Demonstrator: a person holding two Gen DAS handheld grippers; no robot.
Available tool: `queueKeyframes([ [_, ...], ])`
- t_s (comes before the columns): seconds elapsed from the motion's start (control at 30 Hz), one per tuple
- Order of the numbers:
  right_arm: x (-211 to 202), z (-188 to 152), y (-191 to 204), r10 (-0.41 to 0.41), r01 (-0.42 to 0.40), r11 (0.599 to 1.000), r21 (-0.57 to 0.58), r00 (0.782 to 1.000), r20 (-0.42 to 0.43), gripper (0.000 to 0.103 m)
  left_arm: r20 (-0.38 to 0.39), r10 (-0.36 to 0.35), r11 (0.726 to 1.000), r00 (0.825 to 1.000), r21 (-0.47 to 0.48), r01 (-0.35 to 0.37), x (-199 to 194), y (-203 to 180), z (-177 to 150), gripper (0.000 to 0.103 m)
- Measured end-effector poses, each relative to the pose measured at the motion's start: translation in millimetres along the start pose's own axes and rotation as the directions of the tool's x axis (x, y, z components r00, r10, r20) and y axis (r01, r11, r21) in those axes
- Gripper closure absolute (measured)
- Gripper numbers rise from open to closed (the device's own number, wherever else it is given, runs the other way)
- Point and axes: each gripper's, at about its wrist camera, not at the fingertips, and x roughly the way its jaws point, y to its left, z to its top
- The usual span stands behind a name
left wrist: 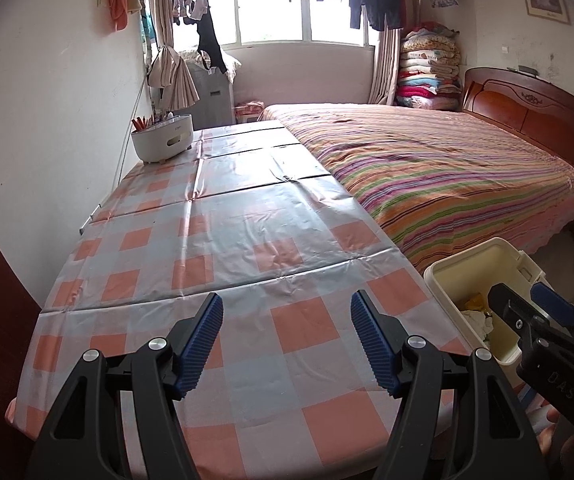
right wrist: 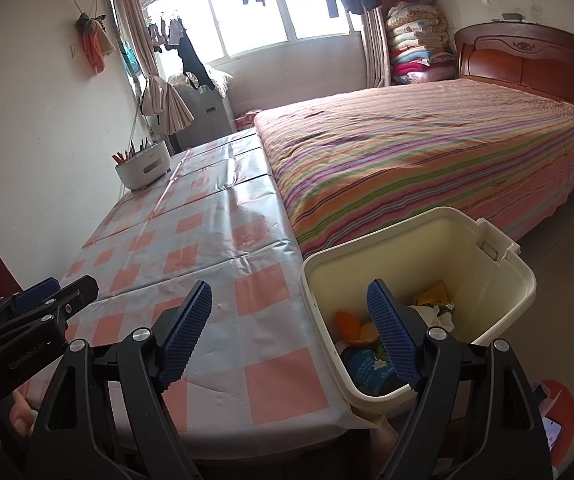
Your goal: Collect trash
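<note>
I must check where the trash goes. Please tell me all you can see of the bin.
The bin is cream plastic, squarish with rounded corners, open on top, a handle slot on its far wall. It stands upright beside the table's corner, near the bed. Inside lie orange peel, crumpled paper and a blue wrapper.

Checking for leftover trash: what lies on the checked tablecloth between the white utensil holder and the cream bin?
Only bare checked tablecloth between white utensil holder and cream bin, seen in both views.

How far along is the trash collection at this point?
It looks close to finished. Done: the cream bin beside the table already holds orange peel, crumpled paper and a blue wrapper. In hand: nothing; left gripper and right gripper are both open. Left: no trash shows on the checked tablecloth.
</note>
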Motion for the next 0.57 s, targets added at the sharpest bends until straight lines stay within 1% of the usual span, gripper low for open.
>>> queueKeyframes([
  [0.13, 1.5, 1.2, -0.5, -0.001, 0.001, 1.0, 0.003, 1.0, -0.002, 0.024, 0.006, -0.004, 1.0, 1.0, 0.004, 0.004, -0.1, -0.4, 1.3, 0.038],
  [0.27, 3.1, 1.5, -0.8, -0.002, 0.002, 1.0, 0.003, 1.0, -0.004, 0.024, 0.005, 0.016, 1.0, 1.0, 0.019, -0.016, 1.1, -1.5, 1.6, 0.038],
  [0.57, 10.5, 3.0, 1.7, 0.001, -0.001, 1.0, -0.006, 1.0, -0.016, 0.024, -0.012, 0.022, 1.0, 1.0, -0.007, -0.022, 7.0, 6.5, 1.4, 0.038],
])
